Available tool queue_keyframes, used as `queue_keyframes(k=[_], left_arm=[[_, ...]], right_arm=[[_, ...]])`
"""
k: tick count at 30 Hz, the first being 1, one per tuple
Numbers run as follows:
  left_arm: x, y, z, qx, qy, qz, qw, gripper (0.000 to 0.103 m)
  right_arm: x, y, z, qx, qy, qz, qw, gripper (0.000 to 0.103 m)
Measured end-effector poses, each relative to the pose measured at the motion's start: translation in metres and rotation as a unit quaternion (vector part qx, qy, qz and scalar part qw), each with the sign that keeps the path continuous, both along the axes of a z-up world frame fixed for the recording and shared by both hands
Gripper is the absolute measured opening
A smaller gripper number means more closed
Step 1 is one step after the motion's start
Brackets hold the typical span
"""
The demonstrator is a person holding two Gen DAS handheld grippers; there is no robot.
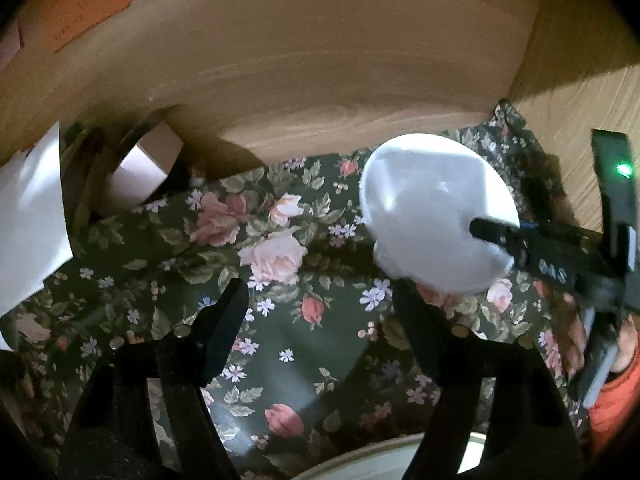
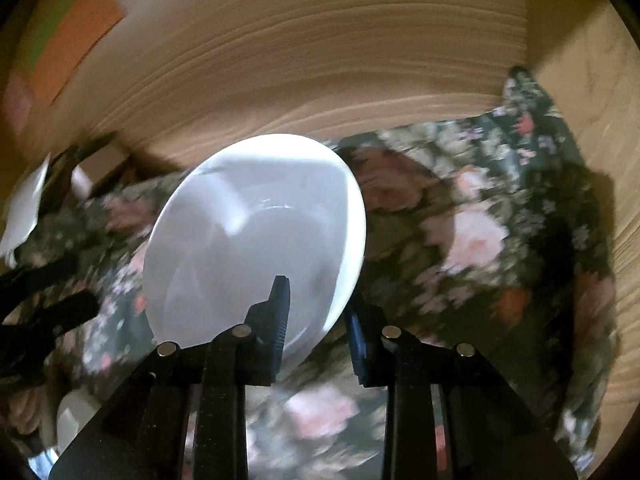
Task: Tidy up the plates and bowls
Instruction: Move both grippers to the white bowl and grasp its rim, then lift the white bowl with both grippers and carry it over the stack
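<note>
Bowls: one white bowl is held tilted above the cloth; a second white rim is seen at the bottom edge of the left view.
Grippers: two are counted. The right gripper is clamped on the bowl's rim, one finger inside, one outside. The left gripper is spread wide with nothing between its fingers.
Edges: wooden walls close the back and right side.
Room: the floral cloth lies bare between the left fingers.
Materials: the bowl is smooth, glossy and round; the cloth is dark green with pink roses; the wood is grained.
Paper: one white sheet stands at the left.
</note>
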State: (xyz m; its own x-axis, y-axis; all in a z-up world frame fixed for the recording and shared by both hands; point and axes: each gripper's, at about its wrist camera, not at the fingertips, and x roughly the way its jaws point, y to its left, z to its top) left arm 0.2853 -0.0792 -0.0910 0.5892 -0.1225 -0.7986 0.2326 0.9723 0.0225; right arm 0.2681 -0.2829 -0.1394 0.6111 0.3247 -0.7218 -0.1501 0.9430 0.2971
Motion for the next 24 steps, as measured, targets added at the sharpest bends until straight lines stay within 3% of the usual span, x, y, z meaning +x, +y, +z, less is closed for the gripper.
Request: queue_keyframes(k=[8,11,13,18,20,21,24], left_arm=[[0.004,-0.001,-0.016,0.000,0.043,0.007,0.9990,0.072],[0.009,-0.001,-0.023,-0.001,0.064,0.009,0.9979,0.064],[0.011,-0.003,-0.027,-0.001,0.075,0.008,0.9972,0.059],[0.014,-0.012,-0.033,0.005,0.087,-0.004,0.9962,0.042],[0.017,-0.014,-0.037,0.004,0.095,-0.010,0.9954,0.029],[0.018,-0.016,-0.039,0.008,0.097,-0.011,0.9952,0.023],[0.018,-0.017,-0.042,0.026,0.092,-0.009,0.9954,0.018]], right_arm=[[-0.026,0.033,-0.001,-0.023,-0.004,0.063,0.998,0.024],[-0.027,0.039,0.002,-0.032,-0.014,0.063,0.997,0.027],[-0.026,0.036,0.004,-0.015,-0.015,0.063,0.998,0.036],[-0.017,0.031,0.001,0.013,-0.013,0.045,0.999,0.037],[-0.009,0.037,-0.002,0.019,-0.008,0.050,0.999,0.035],[-0.007,0.038,-0.004,0.024,-0.004,0.053,0.998,0.026],[-0.009,0.034,-0.004,0.024,-0.005,0.049,0.999,0.020]])
